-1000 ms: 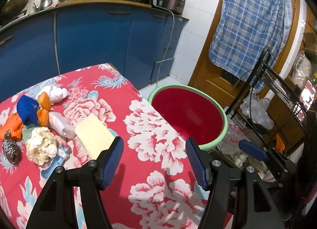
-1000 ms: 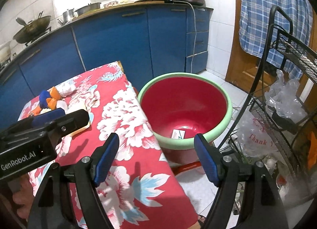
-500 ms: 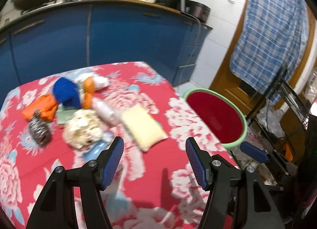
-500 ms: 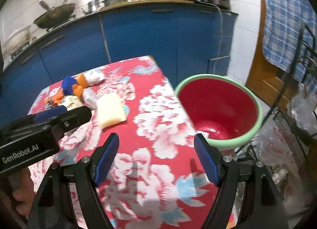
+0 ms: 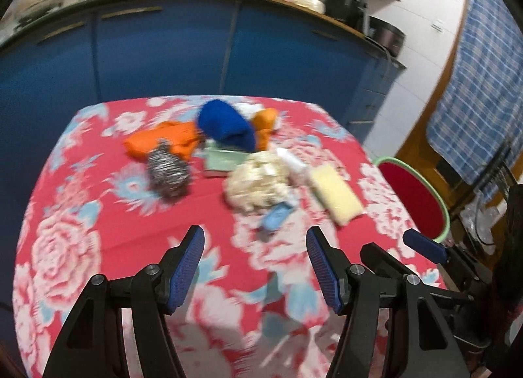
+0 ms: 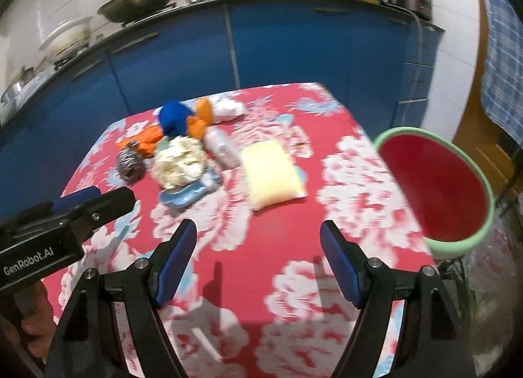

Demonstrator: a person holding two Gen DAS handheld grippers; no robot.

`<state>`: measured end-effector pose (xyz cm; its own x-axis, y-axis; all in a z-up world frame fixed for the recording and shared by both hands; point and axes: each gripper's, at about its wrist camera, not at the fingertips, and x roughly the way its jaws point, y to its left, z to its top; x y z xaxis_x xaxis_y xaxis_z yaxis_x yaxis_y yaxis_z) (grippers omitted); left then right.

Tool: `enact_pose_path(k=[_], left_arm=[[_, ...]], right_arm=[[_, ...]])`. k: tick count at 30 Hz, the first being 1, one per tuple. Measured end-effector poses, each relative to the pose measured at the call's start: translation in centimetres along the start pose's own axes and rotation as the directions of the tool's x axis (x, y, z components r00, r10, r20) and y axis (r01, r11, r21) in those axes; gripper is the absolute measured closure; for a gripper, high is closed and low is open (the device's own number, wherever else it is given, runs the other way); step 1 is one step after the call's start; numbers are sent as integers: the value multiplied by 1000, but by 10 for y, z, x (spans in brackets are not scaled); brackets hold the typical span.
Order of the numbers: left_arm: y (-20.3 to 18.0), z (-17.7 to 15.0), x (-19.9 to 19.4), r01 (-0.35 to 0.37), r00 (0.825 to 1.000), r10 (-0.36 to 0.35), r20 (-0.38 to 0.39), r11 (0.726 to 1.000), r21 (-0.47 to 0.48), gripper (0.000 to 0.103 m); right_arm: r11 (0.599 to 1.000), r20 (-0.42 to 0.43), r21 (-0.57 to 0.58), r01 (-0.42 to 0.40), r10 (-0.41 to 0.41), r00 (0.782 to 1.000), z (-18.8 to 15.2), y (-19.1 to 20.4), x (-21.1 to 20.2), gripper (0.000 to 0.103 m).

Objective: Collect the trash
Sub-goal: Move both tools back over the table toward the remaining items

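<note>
Your left tool and your right tool both hang over the near part of the tabletop, each with its fingers spread apart and nothing between them. The trash lies in a cluster toward the far side of the flowered cloth: a yellow sponge, a cream crumpled wad touching a light blue scrap, a steel scourer, a blue ball and an orange wrapper. The red basin with the green rim stands just beside the tabletop's right edge, below its level.
</note>
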<state>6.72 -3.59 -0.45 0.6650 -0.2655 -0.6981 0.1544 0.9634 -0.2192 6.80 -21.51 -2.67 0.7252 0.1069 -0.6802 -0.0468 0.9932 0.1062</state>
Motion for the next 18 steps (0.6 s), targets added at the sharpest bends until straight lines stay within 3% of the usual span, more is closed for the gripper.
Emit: enact_pose_path(k=[5,10,18], left_arm=[[24,-6,-7,-29,999,30,12,999,-43,37],[34,-12,-4,8,1000,-8,6,997,-75,37],[15,-6,14,76,997,-76,-10,997,-25,37]], right_arm=[[999,-16,-26,-43,43,999,0,15,12,24],[997,-30,-35,-65,63,998,1,20,20,24],[1000,-23,-25,-17,17,1000,7,5,24,24]])
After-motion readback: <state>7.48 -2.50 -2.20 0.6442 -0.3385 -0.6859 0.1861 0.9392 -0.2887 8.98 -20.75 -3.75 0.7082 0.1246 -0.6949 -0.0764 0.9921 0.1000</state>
